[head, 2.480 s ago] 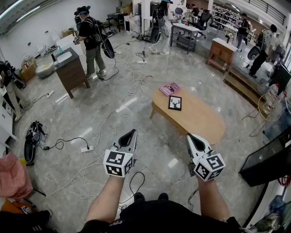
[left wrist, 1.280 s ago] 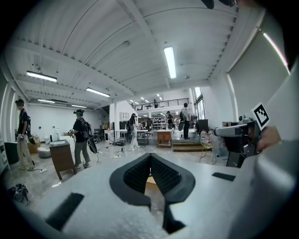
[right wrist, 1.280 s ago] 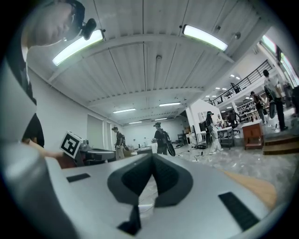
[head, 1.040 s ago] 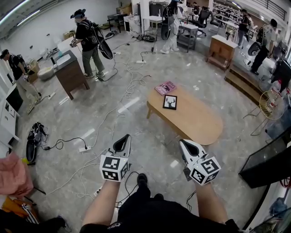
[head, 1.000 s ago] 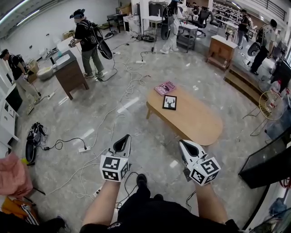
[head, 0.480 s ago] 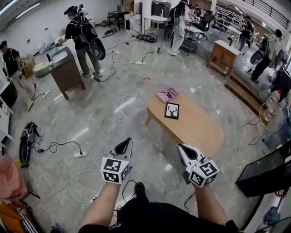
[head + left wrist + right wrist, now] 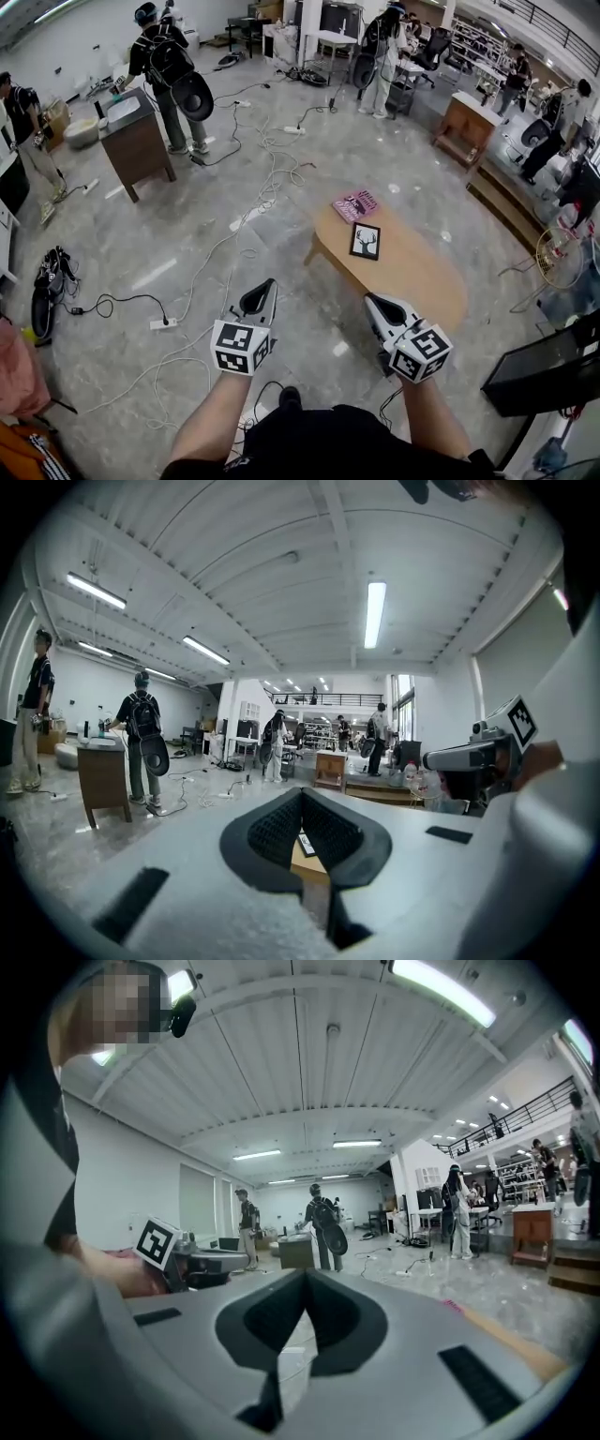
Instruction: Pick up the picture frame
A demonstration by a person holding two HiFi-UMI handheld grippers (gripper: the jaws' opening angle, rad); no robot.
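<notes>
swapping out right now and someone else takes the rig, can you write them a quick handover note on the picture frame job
Left gripper: jaws shut, empty, held above the floor, short of the table.
Right gripper: jaws shut, empty, also short of the table.
Picture frame: lies flat near the far end of the oval wooden table, with a pink book just beyond it. Nothing touches it.
Done: nothing on the frame yet.
Left: step up to the table, open a gripper, close on the frame's edge, lift it.

left gripper point(image 7: 263, 289), right gripper point(image 7: 374, 303): pale grey shells, black ribbed pads point(image 7: 272, 832), one cube point(image 7: 241, 347) of black-and-white square markers each. wearer: black clothing point(image 7: 328, 441), dark shoe point(image 7: 289, 397).
</notes>
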